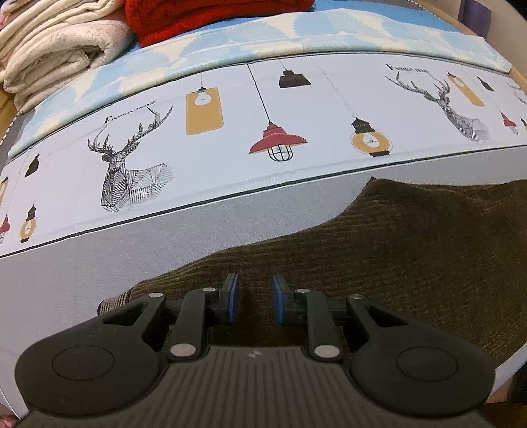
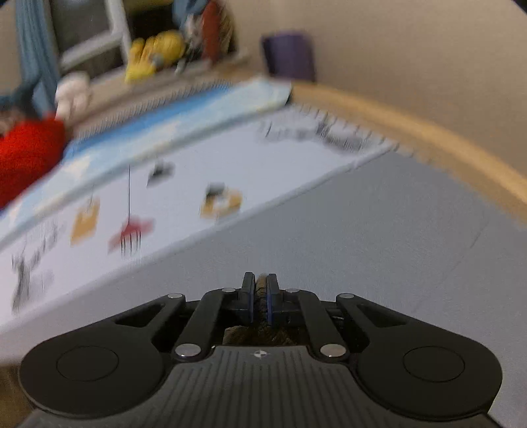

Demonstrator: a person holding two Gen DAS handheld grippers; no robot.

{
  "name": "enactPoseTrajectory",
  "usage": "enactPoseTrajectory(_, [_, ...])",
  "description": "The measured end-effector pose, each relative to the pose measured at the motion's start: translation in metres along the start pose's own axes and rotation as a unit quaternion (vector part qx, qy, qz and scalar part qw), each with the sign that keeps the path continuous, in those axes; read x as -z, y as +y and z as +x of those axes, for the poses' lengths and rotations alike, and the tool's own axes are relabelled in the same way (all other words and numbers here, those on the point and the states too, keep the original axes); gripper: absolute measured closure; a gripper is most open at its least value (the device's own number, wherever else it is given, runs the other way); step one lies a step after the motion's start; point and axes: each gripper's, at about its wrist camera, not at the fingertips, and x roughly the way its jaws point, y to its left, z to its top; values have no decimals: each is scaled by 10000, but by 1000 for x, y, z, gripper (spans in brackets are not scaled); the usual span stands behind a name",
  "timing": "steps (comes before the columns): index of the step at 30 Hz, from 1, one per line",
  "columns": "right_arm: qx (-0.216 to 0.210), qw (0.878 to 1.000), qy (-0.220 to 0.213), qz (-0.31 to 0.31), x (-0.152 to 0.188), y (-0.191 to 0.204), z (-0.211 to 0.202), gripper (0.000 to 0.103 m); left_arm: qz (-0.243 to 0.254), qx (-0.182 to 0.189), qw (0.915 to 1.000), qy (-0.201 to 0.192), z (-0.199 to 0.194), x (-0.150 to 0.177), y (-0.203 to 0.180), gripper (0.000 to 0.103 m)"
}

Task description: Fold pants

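Grey felt-like cloth point(image 1: 82, 260) covers the work surface, and beyond it lies a white mat point(image 1: 230, 138) printed with deer and lamps, then a pale blue patterned strip point(image 1: 230, 36), and at the far edge a folded cream blanket point(image 1: 49, 49) and a red knitted item point(image 1: 204, 16). On the grey cloth, in the left wrist view, the pants point(image 1: 395, 237), made of dark olive corduroy, lie spread toward the right, with a plaid-lined hem or cuff point(image 1: 113, 301) showing at the near left. The left gripper point(image 1: 255, 298) hovers over this near edge with its jaws a little apart, and I see no fabric pinched between the blue pads point(image 1: 233, 296); whether the tips touch the cloth below I cannot tell. The right gripper point(image 2: 260, 296) has its jaws nearly closed on a thin bit of brownish cloth point(image 2: 262, 286), most likely an edge of the same pants, and more of this cloth bunches under the jaws. My judgement is that the folding is at an early or middle step: one end is held up by the right hand while the main body is flat and has a raised ridge at its far side, so smoothing and at least one more fold seem left. For moving there is much free grey surface in front of the right gripper, up to a curved wooden rim point(image 2: 428, 131) with a beige wall close behind. That view is blurred, so details there are uncertain.
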Motion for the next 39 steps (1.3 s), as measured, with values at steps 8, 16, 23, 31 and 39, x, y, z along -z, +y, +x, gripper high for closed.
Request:
enactPoseTrajectory(8, [1162, 9930, 184, -47, -1, -2, 2, 92, 31, 99, 9999, -28, -2, 1, -1, 79])
enactPoseTrajectory(16, [486, 9980, 356, 170, -3, -16, -52, 65, -63, 143, 9998, -119, -11, 5, 9, 79])
enactPoseTrajectory(23, [557, 9836, 1711, -87, 44, -43, -69, 57, -95, 177, 9996, -177, -18, 12, 17, 79])
enactPoseTrajectory(31, [735, 9900, 1163, 320, 46, -66, -104, 102, -153, 135, 9996, -175, -20, 19, 25, 79])
enactPoseTrajectory(39, [1159, 9803, 981, 1267, 52, -93, -127, 97, -92, 168, 9997, -165, -23, 24, 24, 79])
